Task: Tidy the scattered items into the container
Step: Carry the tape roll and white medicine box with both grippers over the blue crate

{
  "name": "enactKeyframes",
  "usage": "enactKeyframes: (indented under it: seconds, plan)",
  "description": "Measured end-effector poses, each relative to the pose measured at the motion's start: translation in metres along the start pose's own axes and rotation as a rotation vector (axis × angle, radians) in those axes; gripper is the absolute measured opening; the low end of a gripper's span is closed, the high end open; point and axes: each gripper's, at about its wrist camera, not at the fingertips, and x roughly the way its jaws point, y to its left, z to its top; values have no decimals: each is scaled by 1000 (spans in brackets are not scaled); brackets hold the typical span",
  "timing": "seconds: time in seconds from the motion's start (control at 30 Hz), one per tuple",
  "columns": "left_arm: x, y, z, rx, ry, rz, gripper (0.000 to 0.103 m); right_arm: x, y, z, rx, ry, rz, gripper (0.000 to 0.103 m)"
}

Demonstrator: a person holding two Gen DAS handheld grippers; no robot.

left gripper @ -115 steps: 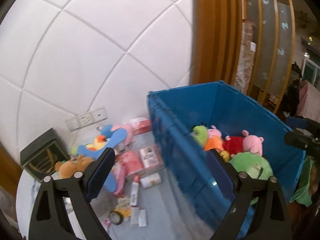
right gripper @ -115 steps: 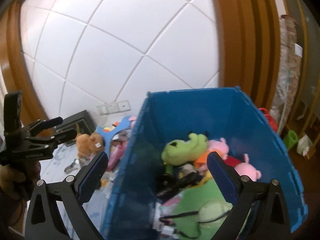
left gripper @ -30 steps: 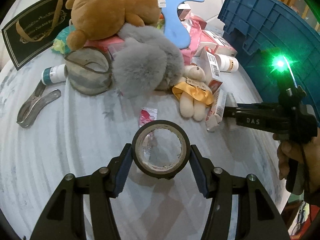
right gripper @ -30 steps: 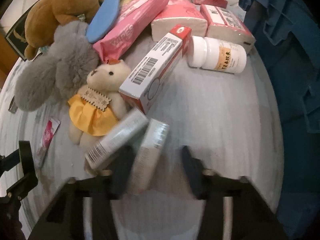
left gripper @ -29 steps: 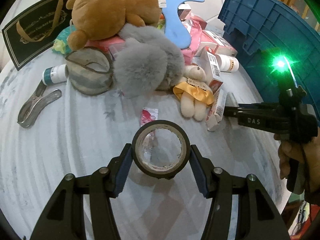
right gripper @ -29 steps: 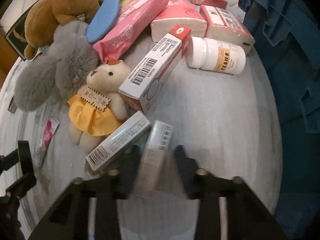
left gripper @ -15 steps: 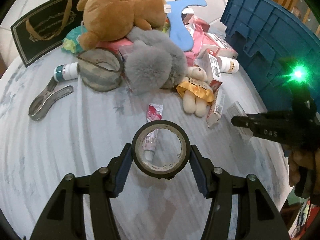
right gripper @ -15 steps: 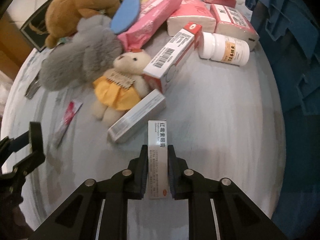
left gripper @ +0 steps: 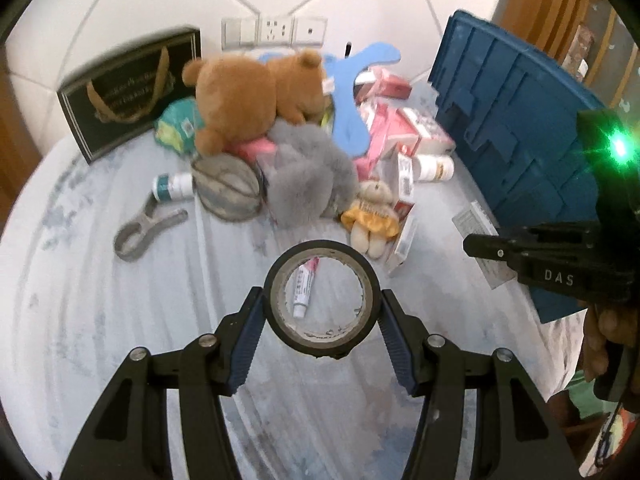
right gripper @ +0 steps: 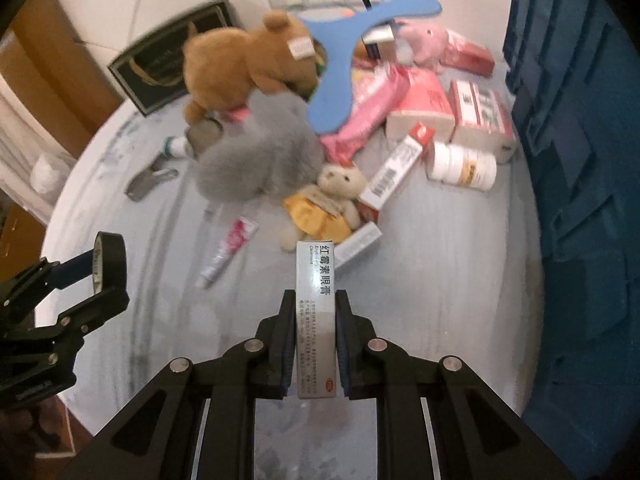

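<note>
My left gripper (left gripper: pixel 323 308) is shut on a black tape roll (left gripper: pixel 288 320) and holds it above the grey table; it also shows in the right wrist view (right gripper: pixel 108 268). My right gripper (right gripper: pixel 315 332) is shut on a narrow white ointment box (right gripper: pixel 315 304), lifted off the table. The right gripper shows at the right of the left wrist view (left gripper: pixel 480 248), with the box (left gripper: pixel 482 244) in it. The blue container (left gripper: pixel 520 128) stands at the right; its wall fills the right edge of the right wrist view (right gripper: pixel 580 160).
Scattered on the table: a brown teddy bear (left gripper: pixel 256 92), a grey fluffy toy (right gripper: pixel 260 156), a small bear in a yellow dress (right gripper: pixel 328 204), a pink tube (right gripper: pixel 228 252), a white pill bottle (right gripper: pixel 460 166), pink packs and boxes (right gripper: pixel 420 108), a metal clip (left gripper: pixel 140 232), a black box (left gripper: pixel 124 92).
Both grippers have risen and pulled back from the pile with their loads. One second ago the right gripper was closing on the ointment box; now it holds it off the table.
</note>
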Motion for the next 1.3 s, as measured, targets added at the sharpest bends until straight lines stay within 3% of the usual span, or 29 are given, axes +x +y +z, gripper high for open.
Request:
enactKeyframes:
  seconds: [0.43,0.5,0.7,1.3]
  plan:
    - [-76,-23,27,18,-99,69,56,-99,3,-9,-63,-93,46,17]
    - [-87,-27,34,25,-120,81,56,-115,5,-8,-129,-112,48,17]
    - [-118,-38,57,23,-175,109,56,-159,9,-7,-175,-174,53,17]
    - [-185,-97,84,65,-297,147,56,-252,-11,-6,-209,-328,123,17]
